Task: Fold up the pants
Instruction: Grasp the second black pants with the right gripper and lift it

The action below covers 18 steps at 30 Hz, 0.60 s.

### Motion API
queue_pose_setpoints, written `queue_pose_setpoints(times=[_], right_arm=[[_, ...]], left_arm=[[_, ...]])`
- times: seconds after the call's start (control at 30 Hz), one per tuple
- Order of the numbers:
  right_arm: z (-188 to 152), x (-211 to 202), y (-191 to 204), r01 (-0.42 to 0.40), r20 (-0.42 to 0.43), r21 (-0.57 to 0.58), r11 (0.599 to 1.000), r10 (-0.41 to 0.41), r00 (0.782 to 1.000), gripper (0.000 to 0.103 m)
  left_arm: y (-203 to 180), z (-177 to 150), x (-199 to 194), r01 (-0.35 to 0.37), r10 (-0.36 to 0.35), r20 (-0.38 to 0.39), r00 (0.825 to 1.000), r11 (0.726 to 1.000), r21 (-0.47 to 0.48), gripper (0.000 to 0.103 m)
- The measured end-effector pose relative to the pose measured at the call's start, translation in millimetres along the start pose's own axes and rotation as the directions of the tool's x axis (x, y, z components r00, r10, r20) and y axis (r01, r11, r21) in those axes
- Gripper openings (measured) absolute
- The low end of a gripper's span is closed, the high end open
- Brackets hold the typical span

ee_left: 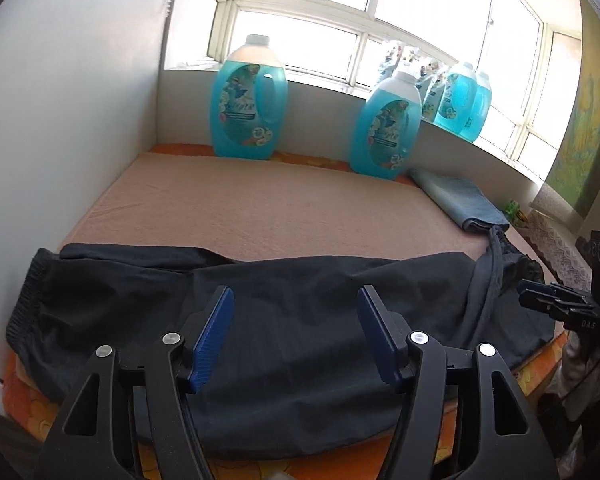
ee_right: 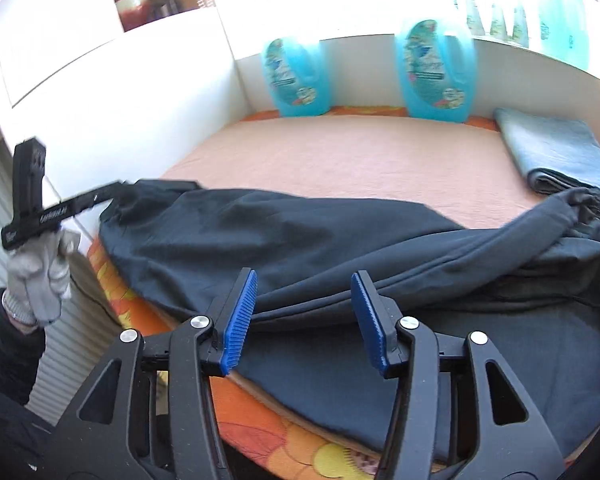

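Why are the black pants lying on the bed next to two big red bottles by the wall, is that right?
Nearly. The pants do lie on the bed, but the two big bottles by the wall are blue, not red. The left wrist view shows it.

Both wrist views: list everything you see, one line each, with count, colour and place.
pants: one, black, lying lengthwise across the near edge of the bed.
folded cloth: one, light blue, far right of the bed.
detergent bottles: two blue on the bed by the wall, more on the sill.
bed cover: one, peach, over an orange patterned sheet.
window: white frame, behind the bottles.
left gripper: black, blue pads, open above the pants.
right gripper: same, open above the pants.
gloved hand: one, grey, holding the left gripper.
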State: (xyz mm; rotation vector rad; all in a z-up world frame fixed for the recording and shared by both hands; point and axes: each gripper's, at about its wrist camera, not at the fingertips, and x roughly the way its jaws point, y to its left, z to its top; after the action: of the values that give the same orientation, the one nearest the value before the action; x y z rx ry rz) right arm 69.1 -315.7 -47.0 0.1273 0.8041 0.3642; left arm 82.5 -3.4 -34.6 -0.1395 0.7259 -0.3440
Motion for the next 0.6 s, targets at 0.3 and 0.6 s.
queue_pose_setpoints(times=[0.3,0.6], right_arm=[[36,-10,-114,0.212,0.009,0.220,0.952,-0.220,0.976,0.064],[72,9,-201,0.335,-0.106,0.355,0.873,-0.319,0.942,0.073]], left_arm=[[-91,-23,64,0.296,-0.282,-0.202,0.938,0.954,0.041,0.064],[-150,-36,78,0.397,-0.339,-0.295,0.894,0.902,0.169,0.064]])
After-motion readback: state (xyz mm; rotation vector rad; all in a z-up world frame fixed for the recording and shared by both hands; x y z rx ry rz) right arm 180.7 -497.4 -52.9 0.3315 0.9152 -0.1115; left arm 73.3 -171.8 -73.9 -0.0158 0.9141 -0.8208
